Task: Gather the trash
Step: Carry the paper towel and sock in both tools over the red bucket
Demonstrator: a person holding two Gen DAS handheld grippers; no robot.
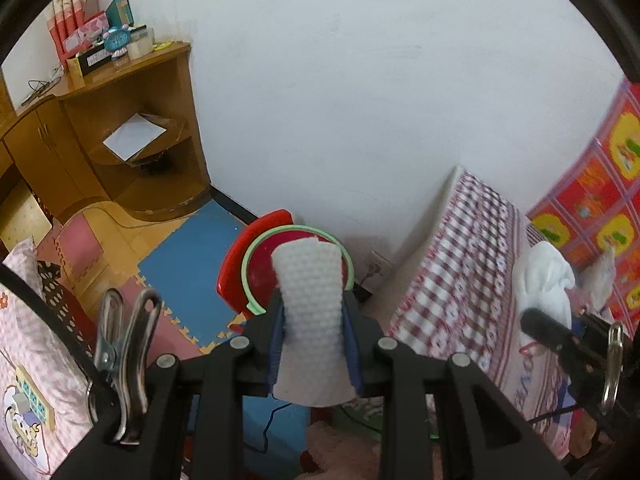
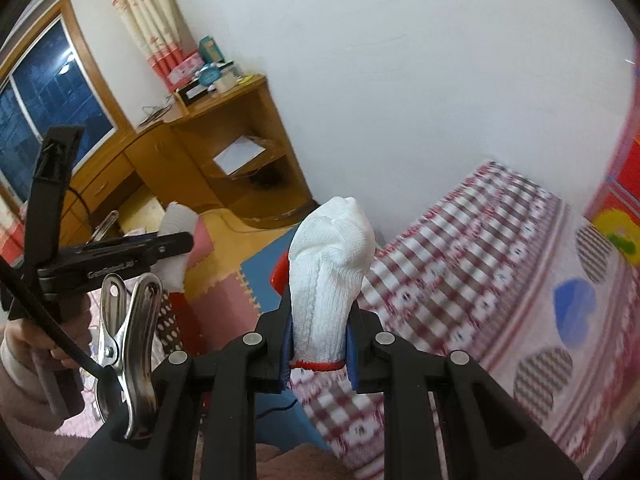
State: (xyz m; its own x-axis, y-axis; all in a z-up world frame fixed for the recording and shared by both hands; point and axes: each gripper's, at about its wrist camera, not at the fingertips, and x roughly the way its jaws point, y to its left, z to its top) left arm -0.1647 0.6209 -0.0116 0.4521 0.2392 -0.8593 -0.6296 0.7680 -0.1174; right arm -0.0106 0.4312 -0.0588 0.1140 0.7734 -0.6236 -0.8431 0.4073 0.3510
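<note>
My left gripper (image 1: 312,300) is shut on a folded white knitted cloth (image 1: 312,280) that stands up between its blue pads. Just behind it on the floor is a red bin with a green rim (image 1: 256,268). My right gripper (image 2: 320,304) is shut on a white knitted glove with a red cuff (image 2: 330,256). A red sliver of the bin (image 2: 280,272) peeks out to its left. In the right wrist view the left gripper (image 2: 176,248) holds its cloth (image 2: 176,220) at the left. In the left wrist view the right gripper (image 1: 554,314) carries the glove (image 1: 544,276) over the bed.
A bed with a red-and-white checked sheet (image 1: 460,248) fills the right. A wooden desk with open shelves (image 1: 132,128) stands in the left corner. Blue and pink foam mats (image 1: 192,248) cover the floor. A hand (image 2: 24,340) grips the left tool. The white wall lies ahead.
</note>
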